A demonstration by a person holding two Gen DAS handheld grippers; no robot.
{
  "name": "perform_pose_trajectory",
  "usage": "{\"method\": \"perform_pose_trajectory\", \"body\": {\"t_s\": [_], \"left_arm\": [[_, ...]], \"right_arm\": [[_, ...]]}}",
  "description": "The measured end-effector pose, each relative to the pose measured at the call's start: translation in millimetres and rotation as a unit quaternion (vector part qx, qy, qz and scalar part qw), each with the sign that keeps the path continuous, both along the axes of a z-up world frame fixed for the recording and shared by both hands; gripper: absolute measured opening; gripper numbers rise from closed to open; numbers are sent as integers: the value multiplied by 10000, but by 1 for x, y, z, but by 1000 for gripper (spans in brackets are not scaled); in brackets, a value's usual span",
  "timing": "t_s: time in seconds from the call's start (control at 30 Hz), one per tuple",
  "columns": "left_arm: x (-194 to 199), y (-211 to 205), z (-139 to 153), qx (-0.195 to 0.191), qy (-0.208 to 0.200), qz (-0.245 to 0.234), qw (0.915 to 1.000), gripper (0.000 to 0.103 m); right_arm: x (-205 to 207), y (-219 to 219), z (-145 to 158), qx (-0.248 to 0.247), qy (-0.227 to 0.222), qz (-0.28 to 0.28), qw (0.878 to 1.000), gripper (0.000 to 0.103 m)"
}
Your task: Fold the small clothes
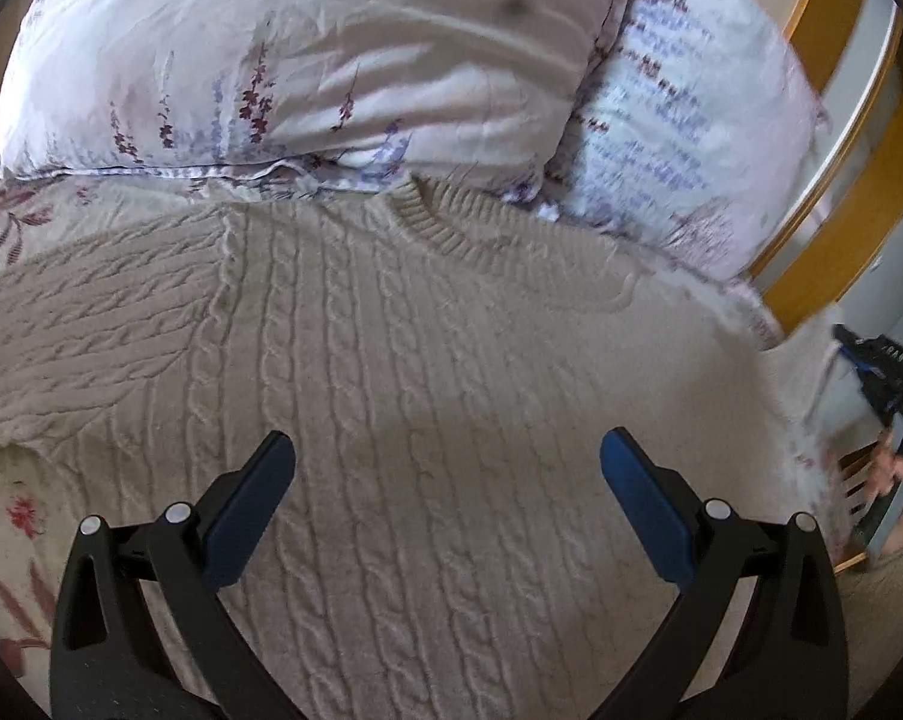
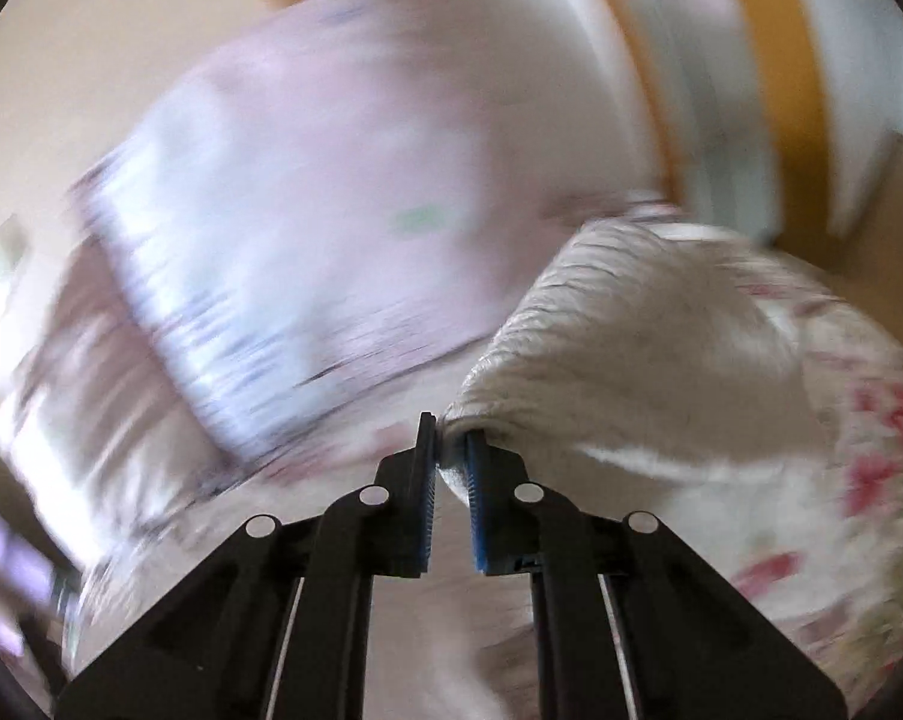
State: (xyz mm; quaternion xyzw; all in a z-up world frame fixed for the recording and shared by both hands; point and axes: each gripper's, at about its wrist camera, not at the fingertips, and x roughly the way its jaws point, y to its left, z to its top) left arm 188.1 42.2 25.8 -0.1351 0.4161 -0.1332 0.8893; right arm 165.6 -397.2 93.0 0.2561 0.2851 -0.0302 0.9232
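A cream cable-knit sweater [image 1: 403, 336] lies spread flat on the bed, its neckline toward the pillows and one sleeve stretched to the left. My left gripper [image 1: 445, 450] hovers open over the sweater's lower body, holding nothing. My right gripper [image 2: 450, 435] is shut on a fold of the sweater's knit fabric [image 2: 631, 348], which rises lifted and bunched to the right of the fingers. The right wrist view is heavily blurred by motion. The right gripper also shows at the far right edge of the left wrist view [image 1: 889, 384].
Two floral pillows [image 1: 307, 60] [image 1: 691, 120] lie behind the sweater. The floral bedsheet [image 1: 19, 516] shows at the left. A wooden bed frame [image 1: 835, 180] stands at the right, beyond the bed's edge.
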Motion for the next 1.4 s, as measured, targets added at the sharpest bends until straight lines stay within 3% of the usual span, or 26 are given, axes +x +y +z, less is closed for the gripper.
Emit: {"method": "perform_pose_trajectory", "body": {"t_s": [0.07,0.17,0.23,0.3,0.33,0.4,0.43,0.47,0.63,0.67,0.7,0.77,0.83,0.9,1.03,1.1,1.13,1.27,1.4], "left_arm": [[-2,1,1,-213,-177,-39,9996,101],[-4,0,3,-275,-382,-96,9988,101],[-4,-2,3,-247,-460,-145,9985,101],[-3,-2,2,-276,-456,-184,9984,101],[-2,-1,1,-329,-435,-192,9983,101],[0,1,-2,-411,-356,-180,9984,101],[2,3,-5,-456,-296,-171,9984,101],[3,5,-7,-499,-249,-164,9983,101],[8,16,-15,-865,-42,-41,9962,101],[8,17,-16,-897,-42,-32,9960,101],[9,18,-16,-934,-44,-29,9956,101],[8,19,-16,-984,-44,-35,9951,101],[8,21,-16,-1040,-55,-38,9946,101],[8,24,-16,-1113,-65,-25,9938,101],[12,34,-17,-1387,-41,57,9903,101],[13,38,-18,-1557,4,62,9878,101],[14,39,-18,-1595,11,63,9872,101],[13,43,-18,-1803,-40,-15,9836,101],[13,46,-18,-1932,-69,-3,9811,101]], "right_arm": [[5,42,-6,1,19,680,9977,10],[12,97,-35,-76,481,1452,9882,10],[17,122,-60,-153,936,1715,9806,10],[17,130,-69,-206,1120,1728,9784,12],[16,127,-71,-73,1163,1686,9788,16],[17,117,-70,420,1144,1669,9784,38],[14,108,-69,765,1108,1565,9785,59],[14,98,-66,937,1072,1379,9802,67],[18,58,-65,1433,1075,472,9827,66],[18,52,-67,1470,1099,286,9826,62],[20,47,-67,1478,1121,123,9826,58],[27,40,-69,1415,1180,-127,9828,34],[32,42,-65,1084,1175,-322,9866,18],[34,55,-50,505,1034,-322,9928,14],[37,110,-18,-352,447,377,9977,13],[40,162,-10,-836,291,1293,9877,14],[42,187,-14,-1000,389,1782,9781,14],[40,257,-52,-1162,1105,3139,9358,46],[24,255,-62,-954,1185,3124,9377,49]]}}
